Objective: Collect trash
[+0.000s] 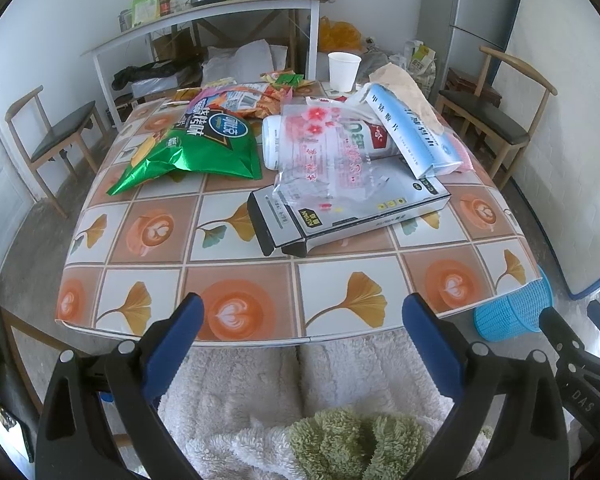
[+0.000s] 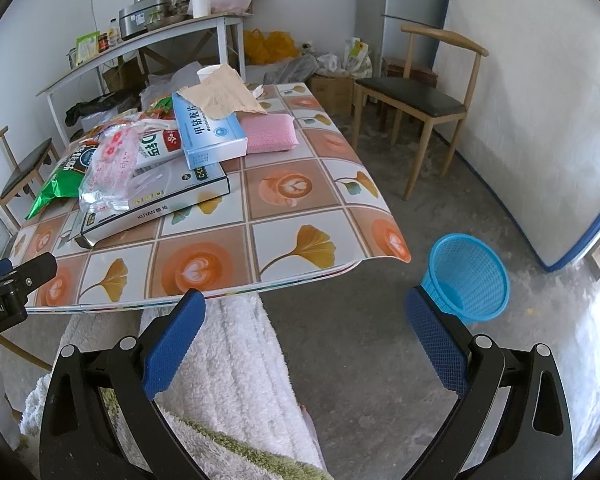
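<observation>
Left hand-held gripper (image 1: 302, 312): held agape, nothing gripped.
Right hand-held gripper (image 2: 304, 308): likewise agape.
Blue basket (image 2: 468, 278): floor, 3 o'clock of table (image 2: 228, 276).

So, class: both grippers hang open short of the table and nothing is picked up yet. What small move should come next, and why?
Probably ease the left gripper forward over the table edge toward the nearest trash, the flat grey box. It holds nothing, and the blue basket on the floor looks empty.
</observation>
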### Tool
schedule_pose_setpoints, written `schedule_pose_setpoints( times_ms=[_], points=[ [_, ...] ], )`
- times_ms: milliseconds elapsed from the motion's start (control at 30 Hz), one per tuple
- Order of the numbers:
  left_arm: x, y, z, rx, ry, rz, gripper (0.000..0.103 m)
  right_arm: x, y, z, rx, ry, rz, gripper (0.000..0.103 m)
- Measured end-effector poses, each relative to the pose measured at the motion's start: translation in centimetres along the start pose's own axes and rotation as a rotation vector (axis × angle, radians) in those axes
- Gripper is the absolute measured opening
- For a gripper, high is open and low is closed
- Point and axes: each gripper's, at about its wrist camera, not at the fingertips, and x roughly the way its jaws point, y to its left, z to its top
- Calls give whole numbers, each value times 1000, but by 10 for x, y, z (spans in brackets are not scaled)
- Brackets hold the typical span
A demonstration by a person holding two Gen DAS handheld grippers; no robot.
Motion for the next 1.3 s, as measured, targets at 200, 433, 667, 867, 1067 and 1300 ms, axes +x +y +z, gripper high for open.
schedule_pose_setpoints(
  times_ms=[200,433,667,867,1067,1300],
  points=[
    [0,0,0,0,-1,-2,97,-1,1,1,-1,-1,-1,96],
    [0,1,0,-1,1,-2,97,-1,1,2,-1,0,-1,96],
    [0,1,0,-1,1,-3,97,-1,2,2,0,-1,-2,96],
    [0,1,0,-2,2,-3,97,-1,2,2,-1,0,-2,96],
    [0,2,0,-3,1,-4,97,-1,3,3,-1,-2,-2,96],
    [0,2,1,-3,1,-5,97,-2,4,3,-2,-2,-4,96]
  ],
)
